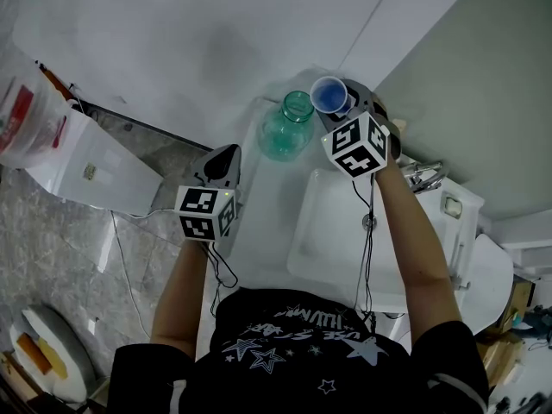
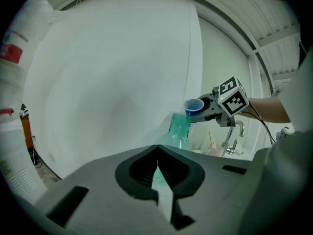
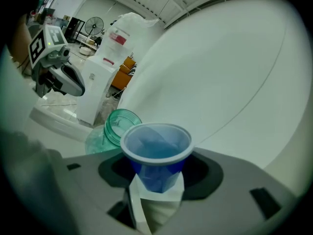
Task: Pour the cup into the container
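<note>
Head view: outstretched right tool point(image 1: 339, 108) grips blue cup point(image 1: 329, 93) beside green jar point(image 1: 288, 128).

left claw point(image 2: 158, 173): closed, empty | right claw point(image 2: 201, 112): holds blue cup point(image 2: 193, 105) beside green bottle point(image 2: 177, 131) mouth

we read no txt: print on black star-patterned t-shirt point(image 1: 297, 328) blurry, upside down; red label point(image 1: 15, 109) on white plastic bag point(image 1: 43, 132) too small.
</note>
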